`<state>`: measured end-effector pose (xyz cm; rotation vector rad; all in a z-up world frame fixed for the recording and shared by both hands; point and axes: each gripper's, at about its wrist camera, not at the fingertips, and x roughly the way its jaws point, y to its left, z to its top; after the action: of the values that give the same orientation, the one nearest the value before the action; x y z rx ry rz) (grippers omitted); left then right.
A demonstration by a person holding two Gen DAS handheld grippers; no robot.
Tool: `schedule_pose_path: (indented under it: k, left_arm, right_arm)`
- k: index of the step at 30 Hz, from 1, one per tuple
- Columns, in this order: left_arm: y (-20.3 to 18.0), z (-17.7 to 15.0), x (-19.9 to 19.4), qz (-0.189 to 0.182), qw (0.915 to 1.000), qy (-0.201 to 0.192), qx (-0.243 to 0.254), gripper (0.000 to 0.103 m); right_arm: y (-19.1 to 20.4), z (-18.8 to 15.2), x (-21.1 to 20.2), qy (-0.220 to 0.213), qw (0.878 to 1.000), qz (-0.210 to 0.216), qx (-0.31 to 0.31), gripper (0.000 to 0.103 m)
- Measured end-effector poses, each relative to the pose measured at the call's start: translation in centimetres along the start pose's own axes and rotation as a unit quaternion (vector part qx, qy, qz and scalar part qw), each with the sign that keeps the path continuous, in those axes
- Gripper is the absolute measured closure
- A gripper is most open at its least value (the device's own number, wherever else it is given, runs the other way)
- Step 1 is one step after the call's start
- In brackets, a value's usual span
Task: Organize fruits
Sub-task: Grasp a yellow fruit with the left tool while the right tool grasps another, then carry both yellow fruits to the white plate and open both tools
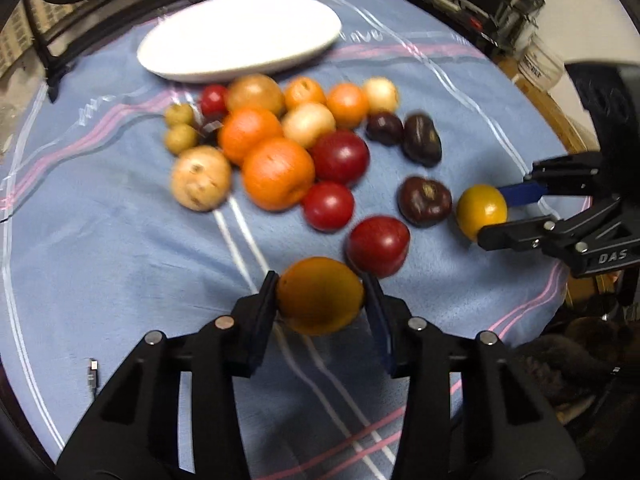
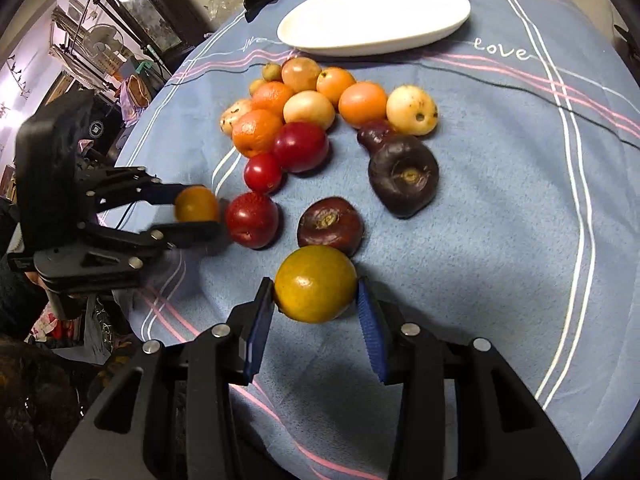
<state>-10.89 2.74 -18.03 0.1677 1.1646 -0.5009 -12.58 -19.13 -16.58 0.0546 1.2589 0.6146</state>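
Both the left gripper (image 1: 320,300) and the right gripper (image 2: 316,294) are matte black linkages studded with round silver pins. Blue pads (image 2: 370,330) line the jaws. White "DAS" lettering marks the right one's side.

Only two bits of readable text here. The blue tablecloth (image 2: 520,184) has "love" stitched in white cursive, upper right in the right wrist view, just under the white plate (image 2: 374,16). The right gripper (image 1: 494,212) has "DAS" printed white on its black body, far right in the left wrist view.
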Motion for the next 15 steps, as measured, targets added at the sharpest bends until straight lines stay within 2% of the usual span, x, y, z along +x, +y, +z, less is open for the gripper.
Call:
schedule_pose_path:
  k: [6,10,15]
  left_arm:
    - [1.9,3.4,-4.3,0.007,0.9977,-0.062,-0.028,0.06]
    - [3.3,8.4,-6.1,0.018,0.9935,-0.104,-0.043,0.059]
    - [5.3,14.5,-6.8,0.042,0.9865,-0.143,-0.068,0.059]
  right_arm:
    - [-0.4,2.6,-2.7,-0.028,1.0,0.006,-0.012,0.061]
    - [-0.6,6.9,-5.3,-0.07,0.997,-0.001,-0.037,0.061]
    - [-1.3,13.8,-7.8,-0.132,0.989,-0.021,-0.061,0.061]
